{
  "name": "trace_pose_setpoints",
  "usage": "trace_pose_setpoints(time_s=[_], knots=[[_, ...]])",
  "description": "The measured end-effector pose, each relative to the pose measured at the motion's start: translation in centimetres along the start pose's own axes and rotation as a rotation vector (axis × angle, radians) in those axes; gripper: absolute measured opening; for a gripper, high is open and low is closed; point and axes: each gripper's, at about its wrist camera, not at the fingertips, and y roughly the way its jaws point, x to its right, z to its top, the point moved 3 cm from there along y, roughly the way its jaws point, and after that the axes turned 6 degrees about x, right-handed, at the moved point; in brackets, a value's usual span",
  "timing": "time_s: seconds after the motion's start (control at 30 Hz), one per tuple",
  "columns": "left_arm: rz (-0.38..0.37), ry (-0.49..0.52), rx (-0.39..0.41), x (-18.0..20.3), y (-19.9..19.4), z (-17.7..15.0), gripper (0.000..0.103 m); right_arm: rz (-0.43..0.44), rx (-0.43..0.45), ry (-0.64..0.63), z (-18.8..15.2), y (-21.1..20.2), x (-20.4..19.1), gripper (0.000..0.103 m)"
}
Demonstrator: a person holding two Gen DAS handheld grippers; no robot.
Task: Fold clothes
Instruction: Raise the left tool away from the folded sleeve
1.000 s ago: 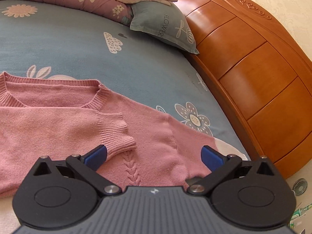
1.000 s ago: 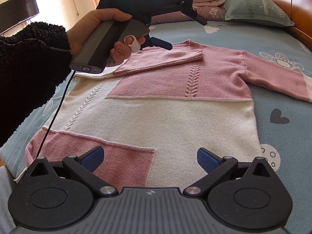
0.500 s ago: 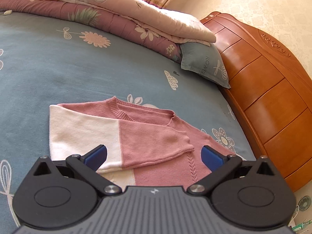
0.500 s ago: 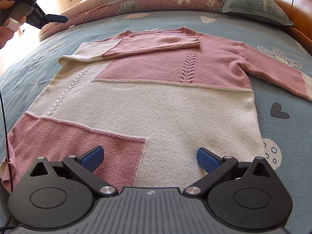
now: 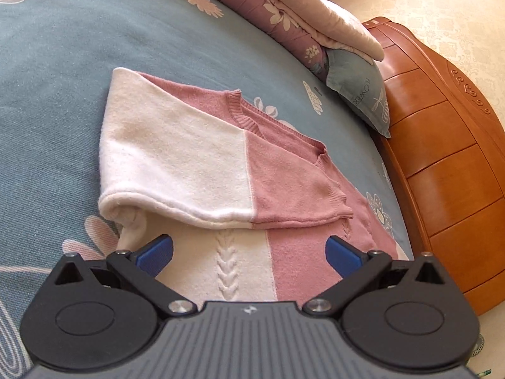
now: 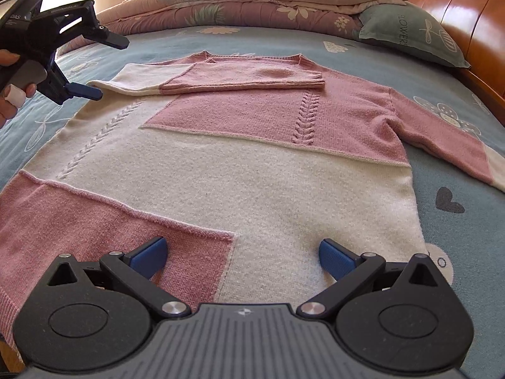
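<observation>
Both grippers spread wide, holding nothing. Left gripper point(image 5: 249, 252) over sweater point(image 6: 252, 164), folded sleeve point(image 5: 195, 164) ahead. Right gripper point(image 6: 241, 254) hides hem; right cuff cut off.

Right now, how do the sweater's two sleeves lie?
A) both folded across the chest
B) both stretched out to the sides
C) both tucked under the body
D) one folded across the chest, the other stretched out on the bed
D: one sleeve lies across the sweater below the neckline, while the other sleeve still stretches out over the bedsheet.
</observation>
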Motion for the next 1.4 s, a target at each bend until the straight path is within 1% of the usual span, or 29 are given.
trace_pose_setpoints(time_s=[0.03,0.07,0.13,0.17,0.2,0.3,0.33,0.37,0.4,0.5,0.6,0.67,0.77,0.8,0.87,0.97,1.03,1.07,1.1,1.2,1.3,1.37,1.4], knots=[[0.022,-0.016,0.038,-0.8,0.1,0.2,0.102,0.0,0.003,0.0,0.0,0.0,0.0,0.103],[0.02,-0.047,0.074,-1.8,-0.1,0.4,0.101,0.0,0.007,0.0,0.0,0.1,0.0,0.103],[-0.042,-0.155,0.116,-3.8,-0.8,0.2,0.101,0.0,0.012,-0.002,0.0,0.2,0.0,0.103],[-0.051,-0.176,0.126,-4.4,-1.2,0.0,0.101,0.0,0.014,-0.003,0.0,0.2,0.1,0.103],[-0.053,-0.162,0.132,-4.6,-1.6,-0.4,0.097,0.001,0.014,-0.004,0.0,0.2,0.1,0.103],[-0.008,-0.088,0.117,-3.8,-3.1,-1.0,0.097,0.006,0.019,-0.007,0.0,0.3,0.1,0.103],[0.031,-0.07,0.105,-3.3,-3.7,-1.1,0.097,0.007,0.02,-0.008,0.0,0.3,0.1,0.103],[0.055,-0.061,0.092,-2.8,-4.2,-1.3,0.098,0.008,0.021,-0.007,0.0,0.3,0.1,0.103],[0.052,-0.06,0.074,-2.2,-5.0,-1.5,0.098,0.008,0.021,-0.008,0.0,0.3,0.1,0.103],[-0.022,-0.048,0.029,0.3,-7.5,-2.9,0.098,0.008,0.02,-0.011,0.0,0.2,0.1,0.103],[-0.048,-0.002,-0.026,2.8,-9.2,-5.2,0.1,0.007,0.018,-0.012,0.0,0.2,0.1,0.103],[-0.066,0.016,-0.102,4.3,-9.8,-7.4,0.1,0.006,0.016,-0.011,0.0,0.2,0.1,0.103],[-0.048,0.032,-0.221,5.0,-10.4,-11.6,0.1,0.005,0.01,-0.013,0.0,0.0,0.0,0.103],[-0.033,0.031,-0.257,5.0,-10.6,-12.9,0.1,0.005,0.007,-0.012,0.0,0.0,0.0,0.103],[0.026,0.016,-0.321,4.4,-11.2,-15.2,0.1,0.004,0.002,-0.011,0.0,-0.1,0.1,0.103],[0.155,0.02,-0.358,2.8,-12.5,-16.8,0.099,0.005,-0.002,-0.012,0.0,-0.2,0.1,0.103],[0.17,-0.005,-0.336,1.9,-13.7,-16.6,0.1,0.006,-0.005,-0.013,0.0,-0.2,0.1,0.103],[0.19,-0.012,-0.321,1.7,-14.3,-16.3,0.1,0.006,-0.006,-0.014,0.0,-0.2,0.1,0.103],[0.2,0.0,-0.295,1.8,-14.7,-15.8,0.1,0.006,-0.007,-0.014,0.0,-0.2,0.1,0.103],[0.179,0.084,-0.205,3.7,-14.8,-13.6,0.1,0.007,-0.007,-0.012,-0.1,-0.2,0.1,0.103],[0.153,0.182,-0.127,5.8,-13.8,-11.7,0.1,0.009,0.001,-0.01,-0.3,-0.2,0.2,0.103],[0.138,0.248,-0.096,7.4,-12.4,-10.2,0.1,0.007,0.013,-0.012,-0.4,-0.3,0.1,0.103],[0.127,0.264,-0.079,7.9,-12.0,-9.5,0.1,0.006,0.017,-0.011,-0.5,-0.3,0.1,0.103]])
